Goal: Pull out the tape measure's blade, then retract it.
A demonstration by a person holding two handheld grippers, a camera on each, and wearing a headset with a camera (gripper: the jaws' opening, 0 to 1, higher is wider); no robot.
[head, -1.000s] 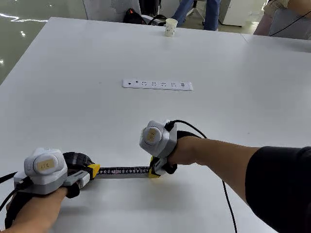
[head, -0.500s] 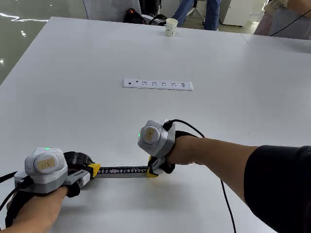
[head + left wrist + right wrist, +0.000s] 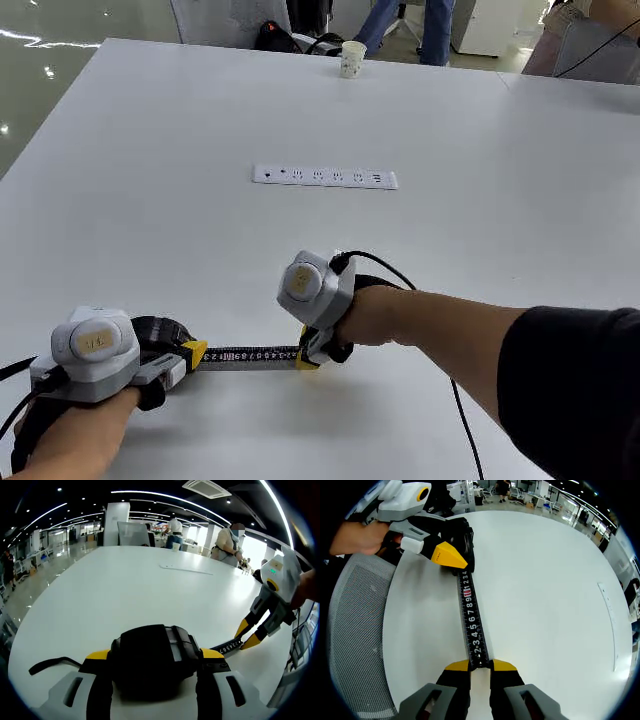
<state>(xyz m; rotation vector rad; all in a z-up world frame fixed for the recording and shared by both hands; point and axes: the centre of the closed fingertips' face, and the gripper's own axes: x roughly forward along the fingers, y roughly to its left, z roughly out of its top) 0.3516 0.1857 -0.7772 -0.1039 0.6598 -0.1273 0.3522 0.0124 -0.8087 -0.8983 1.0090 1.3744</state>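
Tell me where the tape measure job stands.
Done: the blade lies drawn out of the case on the table. In hand: the left gripper clamps the case, the right gripper pinches the blade's tip. Left: the retraction, since the blade is not yet back inside.

The head view looks down from above the near edge of the wide white table (image 3: pixel 150 150), facing its far end at 12 o'clock; the left gripper (image 3: pixel 190 352) lies close at 8 o'clock, the right gripper (image 3: pixel 308 355) at 6. The left gripper view sits low behind the black tape measure case (image 3: pixel 150 655), very near. The right gripper view faces back along the black, white-numbered blade (image 3: pixel 471 625) — toward the case at 11 o'clock. All three share that blade.
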